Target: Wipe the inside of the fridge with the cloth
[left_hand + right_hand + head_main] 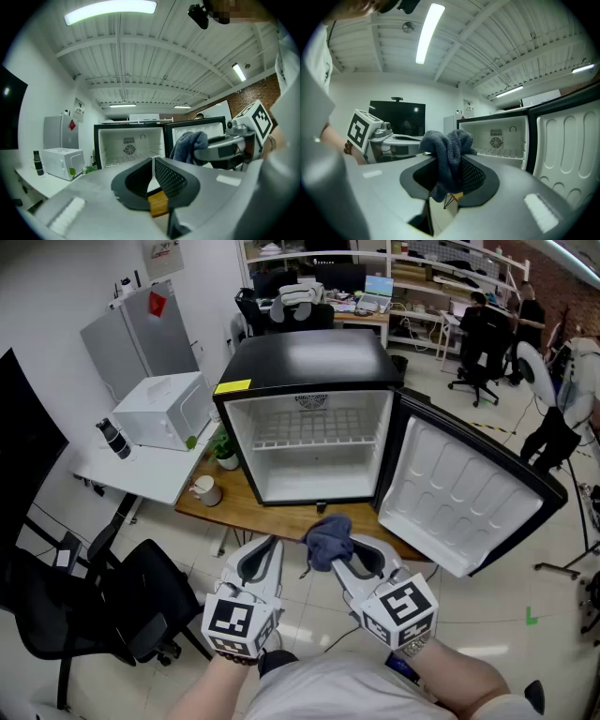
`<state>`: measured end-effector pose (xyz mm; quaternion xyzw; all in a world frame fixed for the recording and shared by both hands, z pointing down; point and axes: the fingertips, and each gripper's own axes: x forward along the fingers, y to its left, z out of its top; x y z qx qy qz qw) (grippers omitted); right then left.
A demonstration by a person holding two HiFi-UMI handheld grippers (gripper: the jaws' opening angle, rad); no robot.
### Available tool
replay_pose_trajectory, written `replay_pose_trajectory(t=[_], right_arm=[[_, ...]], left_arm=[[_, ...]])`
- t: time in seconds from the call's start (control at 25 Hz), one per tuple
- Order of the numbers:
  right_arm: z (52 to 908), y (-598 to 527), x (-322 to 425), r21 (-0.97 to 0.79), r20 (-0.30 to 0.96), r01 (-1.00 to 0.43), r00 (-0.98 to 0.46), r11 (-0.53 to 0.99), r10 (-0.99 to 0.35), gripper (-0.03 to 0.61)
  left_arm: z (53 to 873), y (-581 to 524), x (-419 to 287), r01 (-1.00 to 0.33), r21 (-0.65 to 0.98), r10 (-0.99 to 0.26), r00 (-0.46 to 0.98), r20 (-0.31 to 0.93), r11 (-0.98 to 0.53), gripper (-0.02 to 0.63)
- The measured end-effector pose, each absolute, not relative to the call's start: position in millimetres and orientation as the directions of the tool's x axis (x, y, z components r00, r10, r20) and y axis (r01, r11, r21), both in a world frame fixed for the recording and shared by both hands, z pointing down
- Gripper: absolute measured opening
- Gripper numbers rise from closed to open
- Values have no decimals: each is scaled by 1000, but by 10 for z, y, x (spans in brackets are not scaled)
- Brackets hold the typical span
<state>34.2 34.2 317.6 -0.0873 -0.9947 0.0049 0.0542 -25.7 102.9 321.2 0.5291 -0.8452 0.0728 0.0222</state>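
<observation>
In the head view, the small black fridge (309, 360) stood on a wooden table (281, 517) with its door (469, 493) swung wide to the right, showing a white interior with a wire shelf (314, 439) across it. A white mug (204, 489) and a small green plant (223, 448) sat on the table just beside the fridge's left side, and a white microwave (161, 411) rested on a neighbouring white desk. Both grippers hung low in front of the table, apart from the fridge. The left gripper (266, 554) carried nothing, while the blue-grey cloth (330, 540) was bunched at the tip of the right gripper (349, 559), in front of the table's near edge. In the left gripper view, that gripper's two dark jaws met along their inner faces with nothing between them; beyond them the open fridge faced the camera, and the cloth and the right gripper showed at the right, level with it. In the right gripper view, the jaws stood partly apart and pinched the cloth between their pads, its upper folds heaped above the tips and a tail hanging down through the gap. The fridge's open compartment and the ribbed inner face of its door lay ahead at the right, not touched by the cloth, and the left gripper showed at the left before a dark monitor (396, 119).
</observation>
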Motion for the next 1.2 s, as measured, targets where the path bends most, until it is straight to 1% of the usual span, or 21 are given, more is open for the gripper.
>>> replay_pose_trajectory(t=[0.24,0.48,0.8,1.2], right_arm=[[3075,302,142,-23,96,196,-976,980,197,104],[3069,283,-270,-24,102,210,-972,977,211,104],[3033,185,-1135,2,122,215,-969,977,213,104],[3032,75,-2254,68,106,218,-972,974,210,104]], left_arm=[[3108,1007,-460,-876,-95,-870,-482,107,473,21],[3082,1055,-927,-853,-95,-848,-520,99,513,63],[3076,980,-1763,-843,-58,-837,-537,104,534,114],[3221,785,-2709,-860,-62,-849,-509,141,506,133]])
